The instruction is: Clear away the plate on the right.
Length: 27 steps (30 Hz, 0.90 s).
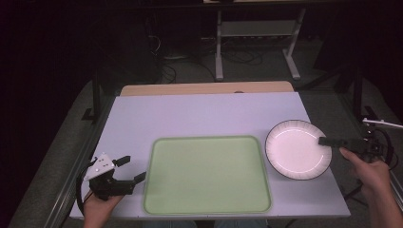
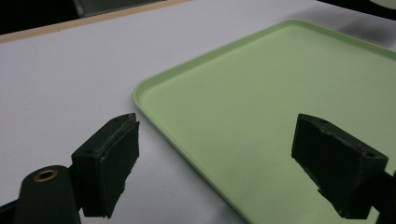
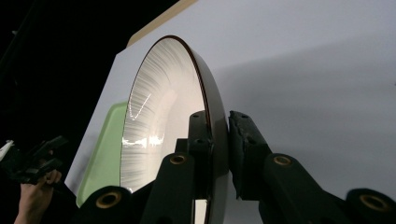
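A white plate (image 1: 295, 148) with a dark rim sits at the right of the table, just right of the green tray (image 1: 207, 175). My right gripper (image 1: 328, 141) is shut on the plate's right rim; in the right gripper view the rim of the plate (image 3: 163, 107) is pinched between the two black jaws of the right gripper (image 3: 219, 135). My left gripper (image 1: 133, 168) is held at the table's front left, beside the tray's left edge, open with nothing between its jaws. The left gripper view has the tray's corner (image 2: 261, 102) between the wide-apart jaws of the left gripper (image 2: 219, 158).
The table top (image 1: 199, 114) is pale lilac with a wooden strip along its far edge. Black frame rails run down both sides. A desk frame and cables stand on the dark floor beyond.
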### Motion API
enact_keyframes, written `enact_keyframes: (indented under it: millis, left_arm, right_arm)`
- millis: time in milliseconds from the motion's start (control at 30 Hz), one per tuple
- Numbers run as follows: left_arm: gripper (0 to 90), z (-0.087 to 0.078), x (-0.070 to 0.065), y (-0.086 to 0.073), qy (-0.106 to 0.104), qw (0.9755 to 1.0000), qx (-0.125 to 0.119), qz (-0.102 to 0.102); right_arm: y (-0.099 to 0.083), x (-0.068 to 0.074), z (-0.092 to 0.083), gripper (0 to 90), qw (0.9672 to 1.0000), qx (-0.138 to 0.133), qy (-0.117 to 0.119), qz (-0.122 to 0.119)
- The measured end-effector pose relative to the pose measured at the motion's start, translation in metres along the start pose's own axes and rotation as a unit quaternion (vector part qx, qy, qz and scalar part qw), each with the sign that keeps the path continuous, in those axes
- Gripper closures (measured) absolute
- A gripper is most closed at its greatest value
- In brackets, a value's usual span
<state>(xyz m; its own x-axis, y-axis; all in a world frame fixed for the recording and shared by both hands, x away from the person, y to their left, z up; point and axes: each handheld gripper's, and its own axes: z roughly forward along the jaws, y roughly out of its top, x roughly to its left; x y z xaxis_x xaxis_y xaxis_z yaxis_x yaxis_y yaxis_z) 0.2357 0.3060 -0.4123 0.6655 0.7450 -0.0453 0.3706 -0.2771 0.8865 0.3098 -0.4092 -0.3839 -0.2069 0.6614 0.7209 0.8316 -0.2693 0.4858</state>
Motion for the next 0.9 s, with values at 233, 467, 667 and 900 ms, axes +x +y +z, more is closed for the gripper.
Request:
enact_keyframes:
  millis: [233,467,667,900]
  left_arm:
    - [14.8,0.000,0.001,0.000,0.001,1.0000,0.001,-0.001]
    - [14.8,-0.001,0.001,0.000,0.001,1.0000,0.000,0.000]
    - [14.8,-0.001,0.001,0.000,0.001,1.0000,0.000,0.001]
    - [14.8,-0.001,0.001,0.000,0.001,1.0000,0.000,0.000]
  right_arm:
    - [0.007,0.020,0.006,79.0,0.9996,0.006,0.014,-0.025]
    - [0.010,0.032,0.012,78.7,0.9990,0.014,0.025,-0.035]
    - [0.012,0.042,0.022,78.3,0.9984,0.025,0.027,-0.043]
    - [0.014,0.056,0.032,78.3,0.9971,0.033,0.041,-0.055]
